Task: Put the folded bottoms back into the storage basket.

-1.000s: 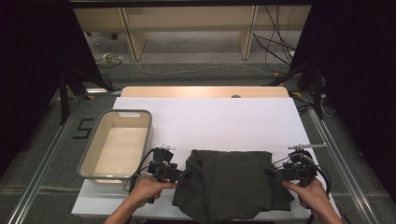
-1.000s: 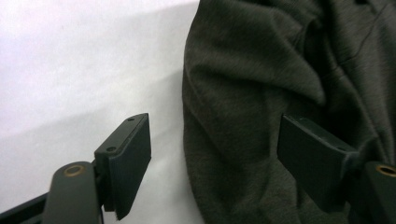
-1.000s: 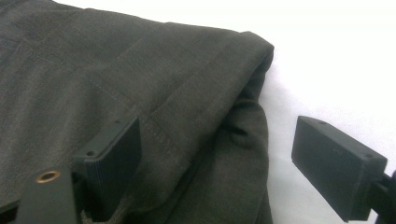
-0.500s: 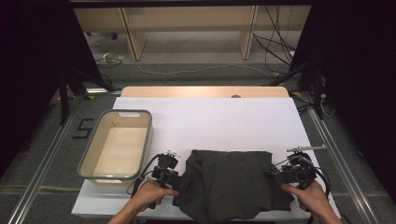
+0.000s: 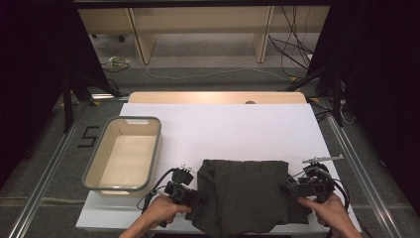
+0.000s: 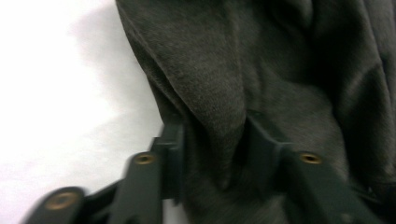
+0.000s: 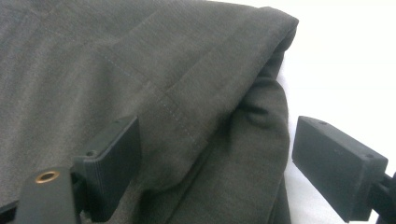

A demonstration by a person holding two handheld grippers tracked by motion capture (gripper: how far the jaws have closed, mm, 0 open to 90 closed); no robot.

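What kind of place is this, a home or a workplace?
Probably a lab or recording workspace, not a home. A white board table stands between metal floor rails, loose cables lie on the floor behind it, and dark curtains hang at both sides.

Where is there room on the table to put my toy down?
The white table is bare behind the dark cloth, right of the tub. The near edge is crowded by cloth and both grippers.

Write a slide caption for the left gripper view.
Left gripper, jaws just closing, pinches a raised fold of the dark garment lying on the white table.
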